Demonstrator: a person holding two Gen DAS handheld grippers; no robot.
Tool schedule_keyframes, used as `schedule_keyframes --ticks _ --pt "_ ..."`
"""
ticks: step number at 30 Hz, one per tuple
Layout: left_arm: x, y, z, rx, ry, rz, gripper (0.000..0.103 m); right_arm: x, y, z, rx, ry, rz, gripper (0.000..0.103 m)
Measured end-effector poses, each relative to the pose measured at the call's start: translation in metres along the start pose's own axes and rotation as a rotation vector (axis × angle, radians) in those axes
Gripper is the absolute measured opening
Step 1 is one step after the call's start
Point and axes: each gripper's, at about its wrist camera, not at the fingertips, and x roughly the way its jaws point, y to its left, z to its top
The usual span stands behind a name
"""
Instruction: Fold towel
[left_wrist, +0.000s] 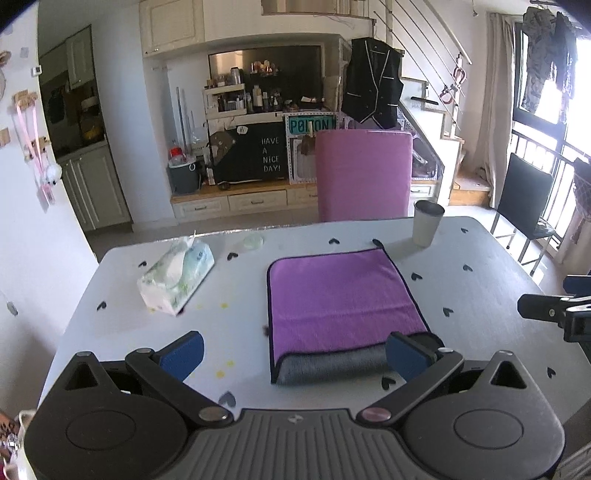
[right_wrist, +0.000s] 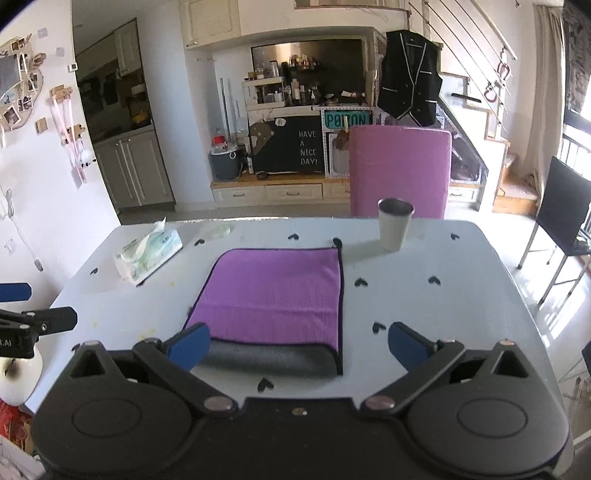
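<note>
A purple towel (left_wrist: 340, 299) with a dark hem and a grey underside lies folded on the white table (left_wrist: 491, 291). Its grey layer shows along the near edge. My left gripper (left_wrist: 295, 354) is open and empty, with the towel's near edge between its blue fingers (left_wrist: 406, 354). In the right wrist view the towel (right_wrist: 277, 295) lies just ahead. My right gripper (right_wrist: 299, 347) is open and empty, straddling the towel's near right corner. Each gripper shows at the edge of the other's view.
A tissue pack (left_wrist: 177, 275) lies at the left of the table. A white cup (left_wrist: 426, 223) stands at the far edge behind the towel. A pink chair back (left_wrist: 364, 173) stands beyond the table. A black chair (left_wrist: 524, 203) is at the right.
</note>
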Motion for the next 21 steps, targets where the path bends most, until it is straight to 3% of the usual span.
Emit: schedule_keyframes --ticks 12,21 --pt "0.067 -0.002 0.025 0.008 0.036 0.006 0.103 0.062 -0.007 0.028 -0.043 0.008 0.018 0.103" --pt "0.138 0.005 0.019 -0.013 0.137 0.001 0.103 0.127 -0.018 0.021 -0.022 0.069 0.036 0.103"
